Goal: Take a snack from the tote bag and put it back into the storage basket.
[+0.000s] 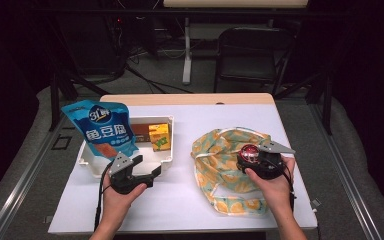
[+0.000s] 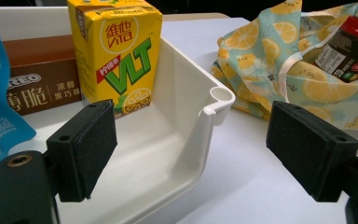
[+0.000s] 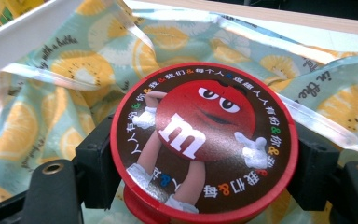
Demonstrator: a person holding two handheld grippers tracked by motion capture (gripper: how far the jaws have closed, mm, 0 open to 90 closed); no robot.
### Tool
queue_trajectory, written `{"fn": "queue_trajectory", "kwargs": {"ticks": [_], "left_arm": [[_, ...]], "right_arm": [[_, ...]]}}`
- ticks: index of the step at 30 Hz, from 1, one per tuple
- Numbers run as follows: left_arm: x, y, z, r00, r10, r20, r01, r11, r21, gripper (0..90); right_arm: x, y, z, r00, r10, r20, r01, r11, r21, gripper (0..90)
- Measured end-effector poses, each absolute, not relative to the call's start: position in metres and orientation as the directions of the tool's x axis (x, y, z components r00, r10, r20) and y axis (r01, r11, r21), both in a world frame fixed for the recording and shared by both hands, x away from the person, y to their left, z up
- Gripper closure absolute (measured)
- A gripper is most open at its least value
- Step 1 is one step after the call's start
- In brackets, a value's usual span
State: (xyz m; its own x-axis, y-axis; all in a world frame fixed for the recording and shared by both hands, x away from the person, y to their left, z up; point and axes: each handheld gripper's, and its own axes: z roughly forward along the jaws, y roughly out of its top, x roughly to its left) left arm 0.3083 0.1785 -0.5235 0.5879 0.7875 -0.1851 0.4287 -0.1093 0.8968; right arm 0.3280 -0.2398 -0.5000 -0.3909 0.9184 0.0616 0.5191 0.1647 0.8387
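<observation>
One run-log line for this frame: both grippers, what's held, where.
left gripper: open, empty, at white plastic tray corner | right gripper: shut on round red-lidded M&M's tub, over lemon-print fabric bag

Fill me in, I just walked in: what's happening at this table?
A person works with a tool in each hand. The right tool is shut on a red-lidded M&M's tub, held over a lemon-print cloth bag. The left tool is open with nothing between its jaws, at the corner of a white tray holding a yellow VLT carton, a brown Oreo box and a blue snack pouch.
</observation>
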Motion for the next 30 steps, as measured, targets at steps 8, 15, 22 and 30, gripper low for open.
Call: {"fn": "queue_trajectory", "kwargs": {"ticks": [8, 15, 22, 30], "left_arm": [[0.307, 0.180, -0.521, 0.590, 0.785, -0.189, 0.424, -0.102, 0.900, 15.6], [0.307, 0.178, -0.521, 0.595, 0.781, -0.189, 0.421, -0.103, 0.901, 15.1], [0.306, 0.169, -0.518, 0.611, 0.771, -0.180, 0.409, -0.114, 0.905, 13.2], [0.303, 0.153, -0.516, 0.647, 0.745, -0.164, 0.393, -0.141, 0.909, 9.3]], "right_arm": [[0.321, -0.235, -0.491, -0.402, 0.913, 0.069, 0.508, 0.160, 0.846, 25.0], [0.317, -0.232, -0.482, -0.418, 0.906, 0.069, 0.486, 0.159, 0.859, 25.0], [0.313, -0.229, -0.472, -0.428, 0.901, 0.070, 0.469, 0.155, 0.869, 25.0], [0.310, -0.223, -0.464, -0.445, 0.892, 0.072, 0.460, 0.159, 0.874, 25.1]]}}
